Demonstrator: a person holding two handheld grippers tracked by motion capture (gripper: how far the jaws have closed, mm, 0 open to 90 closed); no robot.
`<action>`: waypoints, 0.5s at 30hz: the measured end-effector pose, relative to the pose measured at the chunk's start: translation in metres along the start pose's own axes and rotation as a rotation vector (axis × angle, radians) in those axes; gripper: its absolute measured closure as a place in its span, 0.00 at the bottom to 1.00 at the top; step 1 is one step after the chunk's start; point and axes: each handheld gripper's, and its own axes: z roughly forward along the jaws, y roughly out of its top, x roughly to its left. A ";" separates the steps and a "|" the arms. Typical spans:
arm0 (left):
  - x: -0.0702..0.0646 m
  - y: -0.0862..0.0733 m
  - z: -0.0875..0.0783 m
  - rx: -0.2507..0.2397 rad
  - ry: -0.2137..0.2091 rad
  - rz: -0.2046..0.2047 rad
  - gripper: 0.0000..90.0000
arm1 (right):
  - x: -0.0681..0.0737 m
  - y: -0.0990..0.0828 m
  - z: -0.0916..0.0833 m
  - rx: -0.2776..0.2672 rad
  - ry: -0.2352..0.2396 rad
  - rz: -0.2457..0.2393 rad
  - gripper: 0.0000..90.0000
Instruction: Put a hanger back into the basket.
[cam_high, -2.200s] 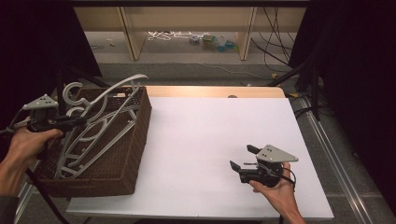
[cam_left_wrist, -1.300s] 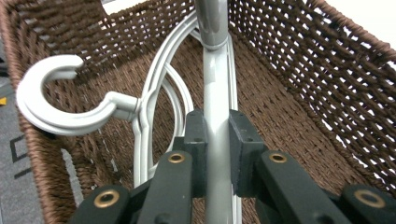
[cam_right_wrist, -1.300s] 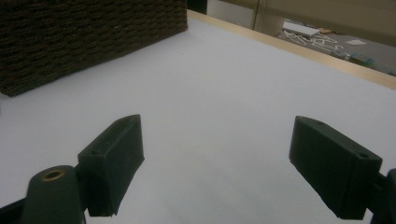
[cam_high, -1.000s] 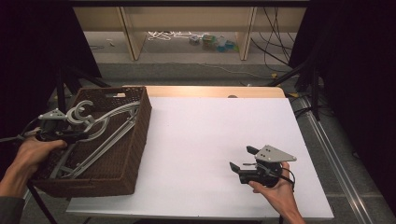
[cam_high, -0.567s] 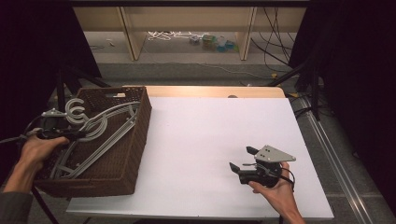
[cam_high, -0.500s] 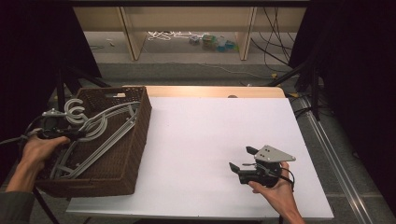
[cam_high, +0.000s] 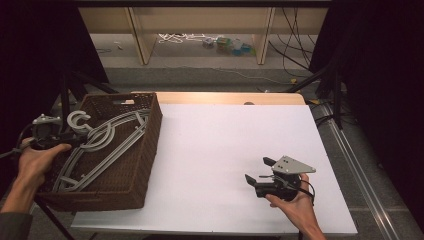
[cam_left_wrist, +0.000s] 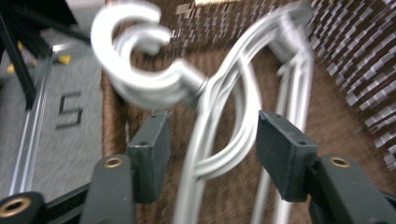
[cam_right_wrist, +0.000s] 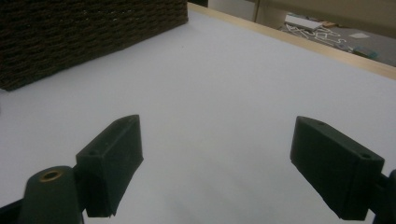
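Observation:
Several grey plastic hangers (cam_high: 107, 142) lie slanted in a brown wicker basket (cam_high: 152, 125) at the table's left. Their hooks (cam_left_wrist: 140, 84) stick out just past my left gripper (cam_left_wrist: 212, 133), which has just been opening. A hanger's neck runs between the spread pads without being pressed. In the high view that gripper (cam_high: 75, 141) hovers at the basket's left rim. My right gripper (cam_high: 257, 170) rests low over the white table near the front right, open, with nothing between its fingers (cam_right_wrist: 112, 154).
The white table top (cam_high: 235, 145) stretches between the basket and my right hand. The basket's woven side (cam_right_wrist: 84, 32) rises at the far left of the right gripper view. Dark stands and a metal rail border the table.
The left gripper brought the hangers down into the basket, then its jaws parted and let go of them. The right gripper has stayed still.

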 end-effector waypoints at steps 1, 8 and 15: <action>-0.005 0.001 -0.003 -0.038 -0.009 -0.019 0.45 | 0.000 0.000 0.000 -0.003 -0.002 -0.001 0.20; -0.035 0.004 -0.022 -0.146 -0.076 -0.035 0.36 | 0.000 0.001 -0.002 0.000 -0.011 0.000 0.20; -0.075 0.002 -0.032 -0.218 -0.173 -0.006 0.32 | 0.000 0.000 0.000 -0.030 -0.005 0.003 0.20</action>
